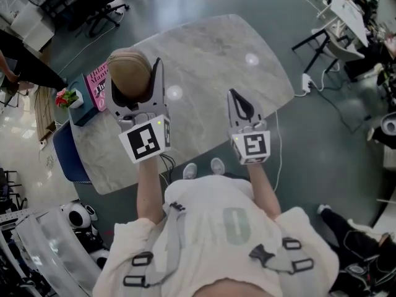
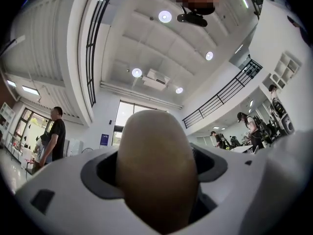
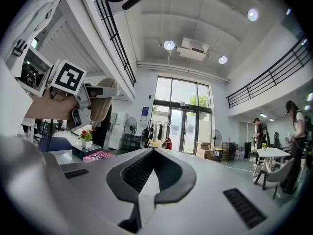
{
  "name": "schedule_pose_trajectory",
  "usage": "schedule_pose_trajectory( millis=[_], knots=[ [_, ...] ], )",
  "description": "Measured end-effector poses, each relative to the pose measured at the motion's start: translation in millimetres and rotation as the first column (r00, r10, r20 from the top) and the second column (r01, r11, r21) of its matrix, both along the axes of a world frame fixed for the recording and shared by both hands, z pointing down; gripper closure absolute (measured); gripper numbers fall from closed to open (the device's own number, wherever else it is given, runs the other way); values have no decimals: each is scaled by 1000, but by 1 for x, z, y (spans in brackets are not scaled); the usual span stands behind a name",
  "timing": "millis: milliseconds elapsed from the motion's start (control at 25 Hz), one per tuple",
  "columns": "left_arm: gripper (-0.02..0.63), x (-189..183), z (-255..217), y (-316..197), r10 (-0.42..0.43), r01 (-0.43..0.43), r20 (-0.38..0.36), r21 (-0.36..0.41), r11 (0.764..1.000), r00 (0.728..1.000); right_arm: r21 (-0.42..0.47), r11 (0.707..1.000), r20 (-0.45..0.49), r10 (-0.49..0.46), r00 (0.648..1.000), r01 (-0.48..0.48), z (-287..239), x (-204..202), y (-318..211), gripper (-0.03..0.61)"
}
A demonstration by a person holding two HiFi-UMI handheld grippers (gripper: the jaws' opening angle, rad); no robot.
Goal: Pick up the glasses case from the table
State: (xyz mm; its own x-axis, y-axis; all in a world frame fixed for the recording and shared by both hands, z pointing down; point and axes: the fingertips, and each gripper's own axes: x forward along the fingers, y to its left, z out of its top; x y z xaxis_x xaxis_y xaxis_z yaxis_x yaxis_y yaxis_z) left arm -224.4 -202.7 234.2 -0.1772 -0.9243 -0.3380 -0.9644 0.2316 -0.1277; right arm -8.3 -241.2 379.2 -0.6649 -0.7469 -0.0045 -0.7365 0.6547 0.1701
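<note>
Gripping the glasses case [image 2: 156, 173], your left gripper [image 1: 133, 95] has its jaws closed on the case's two sides, and the tan rounded body fills the gap between them. The case is off the counter [image 1: 213, 54]: the right gripper view shows it raised well above the marble surface, and in the head view it sits over the counter's near-left area, close to the pink book [image 1: 97, 82] and the small flower pot [image 1: 68, 98] at the left edge. The long axis of the case runs along the jaws, and its free end projects past the fingertips. The left gripper view looks at the ceiling, so that gripper is pitched steeply upward and the case stands on end. Your right gripper [image 3: 146, 180] has its jaws together with nothing between them. It hangs beside the left gripper but well apart from the case, and it also points forward and upward. Both forearms reach ahead of your torso with the elbows bent, and the marker cubes face the head camera. Judged from this pose, the pick-up is essentially complete. Only the left gripper bears on the case, so the next move depends on keeping that clamp firm, because the smooth rounded shell could slide out along its long axis.
</note>
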Motion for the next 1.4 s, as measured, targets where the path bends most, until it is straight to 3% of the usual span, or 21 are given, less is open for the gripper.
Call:
schedule_pose_trajectory(
  millis=[200, 640, 1400],
  knots=[
    [213, 3, 17, 29, -40, 40, 13, 19, 999, 999, 25, 1000, 21, -13, 1000, 12, -6, 0, 4, 577],
    [213, -6, 79, 46, -80, 73, -71, -87, 994, 994, -6, 1000, 15, 0, 1000, 0, 0, 5, 2, 577],
    [213, -5, 88, 48, -71, 61, -68, -129, 990, 995, -7, 1000, 9, 7, 1000, -7, 3, 7, 3, 577]
  ],
)
